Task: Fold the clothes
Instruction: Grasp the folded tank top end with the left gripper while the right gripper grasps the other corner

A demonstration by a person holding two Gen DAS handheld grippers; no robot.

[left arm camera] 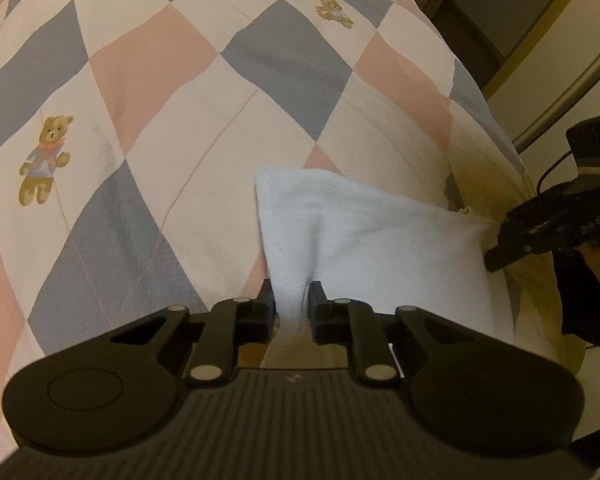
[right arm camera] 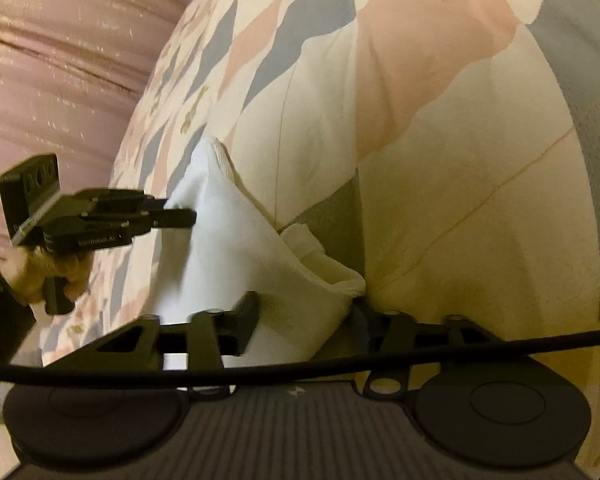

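Holding white garment (left arm camera: 364, 232) taut above checkered quilt (left arm camera: 172, 80), long axis running between left gripper (left arm camera: 291, 300) and right gripper (right arm camera: 304, 316), both clamping opposite ends.

The white garment (left arm camera: 364, 232)'s pinched fold is hidden between the closed jaws.

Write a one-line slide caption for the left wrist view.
Left tongs pinch a white garment above a diamond-patterned teddy-bear quilt, while the right tongs hold its far edge.
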